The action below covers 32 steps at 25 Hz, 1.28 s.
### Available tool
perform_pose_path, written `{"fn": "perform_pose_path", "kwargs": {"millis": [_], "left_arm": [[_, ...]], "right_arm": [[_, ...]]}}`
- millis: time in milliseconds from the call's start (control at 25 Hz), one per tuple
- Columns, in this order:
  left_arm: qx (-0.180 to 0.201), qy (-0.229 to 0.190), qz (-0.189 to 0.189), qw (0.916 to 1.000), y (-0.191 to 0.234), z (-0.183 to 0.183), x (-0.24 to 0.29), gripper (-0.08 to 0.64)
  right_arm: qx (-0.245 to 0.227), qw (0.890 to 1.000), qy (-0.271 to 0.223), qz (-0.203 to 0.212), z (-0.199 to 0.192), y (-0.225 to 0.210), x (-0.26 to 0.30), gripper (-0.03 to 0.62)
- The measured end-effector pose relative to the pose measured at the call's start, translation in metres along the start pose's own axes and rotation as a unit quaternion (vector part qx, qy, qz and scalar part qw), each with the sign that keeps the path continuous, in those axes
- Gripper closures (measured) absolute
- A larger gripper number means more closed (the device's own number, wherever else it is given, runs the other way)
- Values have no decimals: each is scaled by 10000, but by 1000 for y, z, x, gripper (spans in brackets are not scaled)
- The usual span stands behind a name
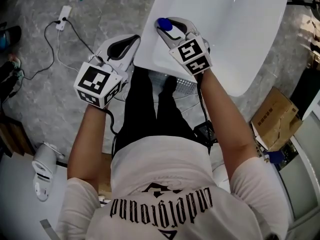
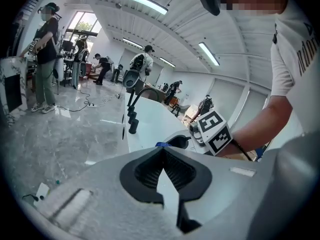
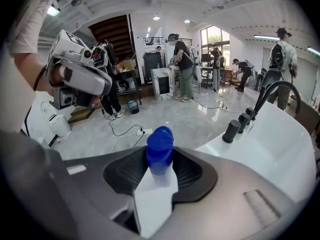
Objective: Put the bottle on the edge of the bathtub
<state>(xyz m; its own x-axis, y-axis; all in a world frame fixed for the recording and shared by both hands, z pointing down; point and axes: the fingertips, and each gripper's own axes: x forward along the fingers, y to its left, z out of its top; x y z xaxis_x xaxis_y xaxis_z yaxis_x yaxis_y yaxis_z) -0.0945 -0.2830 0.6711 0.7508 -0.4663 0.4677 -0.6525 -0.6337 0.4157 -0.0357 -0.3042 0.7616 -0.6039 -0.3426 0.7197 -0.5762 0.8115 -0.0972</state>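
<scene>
A white bottle with a blue cap stands between the jaws of my right gripper, which is shut on it. In the head view the bottle and the right gripper hang over the near rim of the white bathtub. My left gripper is just left of the tub's edge, over the floor, its tips together with nothing between them. The left gripper view looks past its own jaws at the tub and the right gripper.
Black tap fittings stand on the tub's rim. On the grey marble floor lie a power strip with its cable, a cardboard box at the right and a white device at the lower left. Several people stand further back.
</scene>
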Motion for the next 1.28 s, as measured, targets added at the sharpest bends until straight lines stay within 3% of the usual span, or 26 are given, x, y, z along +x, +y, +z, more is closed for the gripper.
{"fn": "perform_pose_path", "kwargs": {"millis": [480, 880, 1280], "left_arm": [[-74, 44, 18, 10000, 0, -6, 2, 552], [-117, 65, 25, 9999, 0, -11, 1, 552], [28, -106, 134, 9998, -18, 3, -14, 552]], "right_arm": [[-282, 9996, -33, 27, 2, 1, 3, 442], [-180, 9998, 17, 72, -2, 6, 9, 413], [-241, 9994, -259, 46, 23, 18, -19, 391]]}}
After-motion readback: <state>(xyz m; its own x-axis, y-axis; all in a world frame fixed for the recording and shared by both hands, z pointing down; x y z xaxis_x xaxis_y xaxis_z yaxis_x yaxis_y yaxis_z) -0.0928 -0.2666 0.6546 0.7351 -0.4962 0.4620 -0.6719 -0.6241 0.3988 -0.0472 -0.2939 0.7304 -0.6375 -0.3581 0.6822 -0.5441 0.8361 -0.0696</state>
